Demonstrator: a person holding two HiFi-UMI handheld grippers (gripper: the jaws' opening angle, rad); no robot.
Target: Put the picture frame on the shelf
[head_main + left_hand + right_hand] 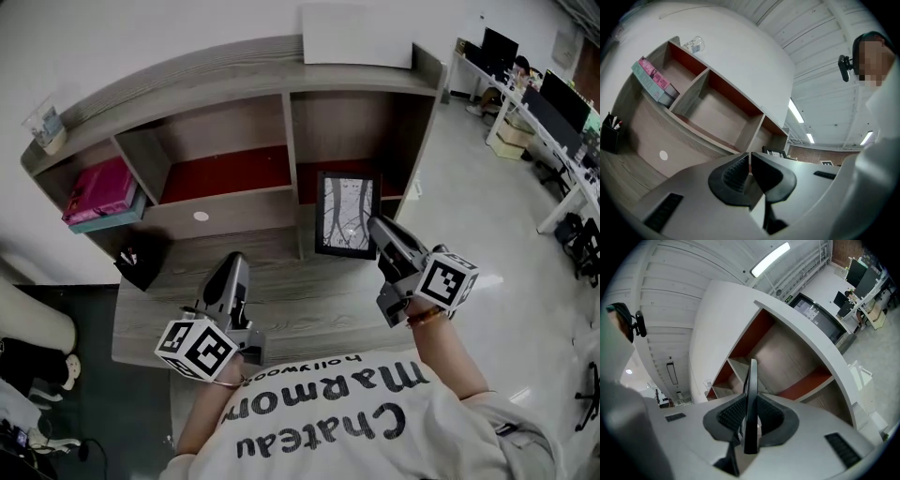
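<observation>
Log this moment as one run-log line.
right gripper: shut on black-rimmed picture frame | left gripper: shut, empty | frame: upright before grey wooden shelf

Place: open-plan office | upper right of head view: row of white work surfaces (561, 173) bearing dark monitors (562, 98) | ceiling: strip light (770, 259) | near: wood-grain shelf (281, 103), pen holder (139, 267).

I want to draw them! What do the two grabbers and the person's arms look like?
The left gripper and right gripper are light grey, with black ribbed pads at the tips. Each carries a white cube printed with black square markers. The person wears a white T-shirt with dark lettering and a bracelet on the right wrist.
</observation>
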